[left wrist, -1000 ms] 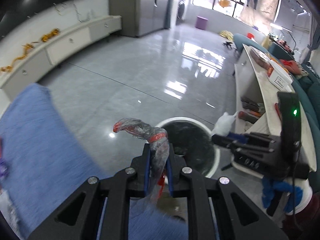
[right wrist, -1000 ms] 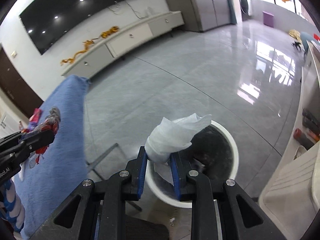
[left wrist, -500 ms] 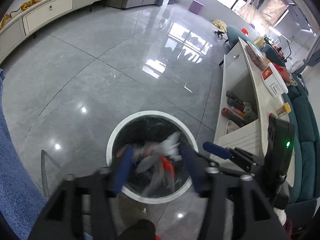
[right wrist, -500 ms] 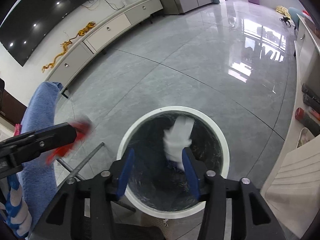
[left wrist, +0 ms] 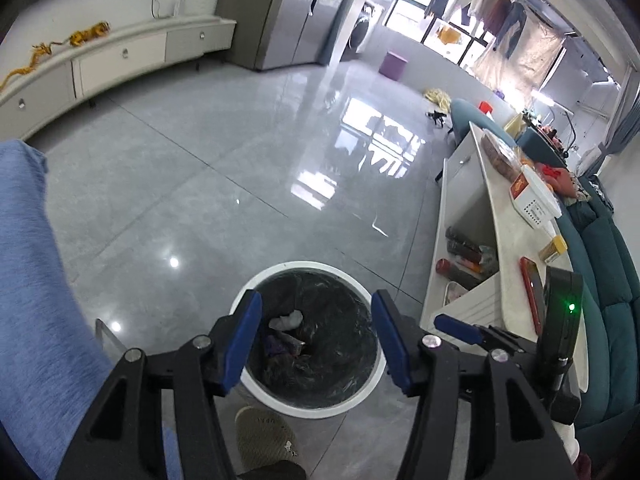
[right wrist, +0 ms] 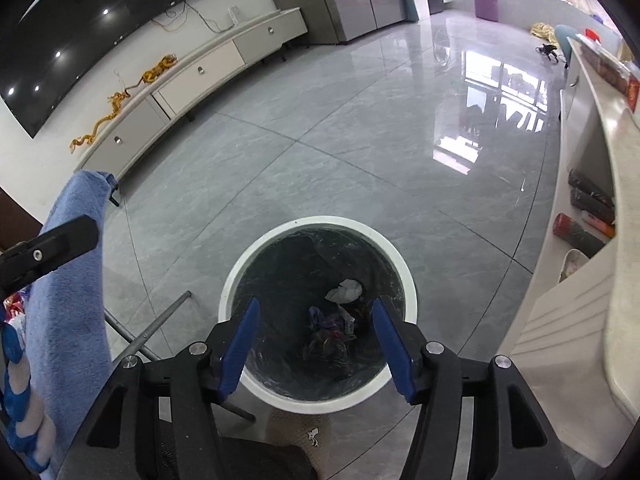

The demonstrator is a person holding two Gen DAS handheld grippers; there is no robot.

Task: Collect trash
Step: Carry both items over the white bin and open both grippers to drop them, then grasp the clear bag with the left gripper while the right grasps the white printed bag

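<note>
Grey tiled floor, white bin (right wrist: pixel 318 308) below.
Left gripper (left wrist: pixel 316 340), right gripper (right wrist: pixel 316 344) spread wide, empty, poised above for dropping trash (right wrist: pixel 345 290).

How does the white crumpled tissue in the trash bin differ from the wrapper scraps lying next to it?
The white tissue is pale and one bunched wad; the wrapper scraps are dark, purple and reddish, in several loose pieces. The tissue lies nearer the bin's far side, the scraps nearer its middle. Both rest at the bottom of the black-lined trash bin, below the open right claw.
</note>
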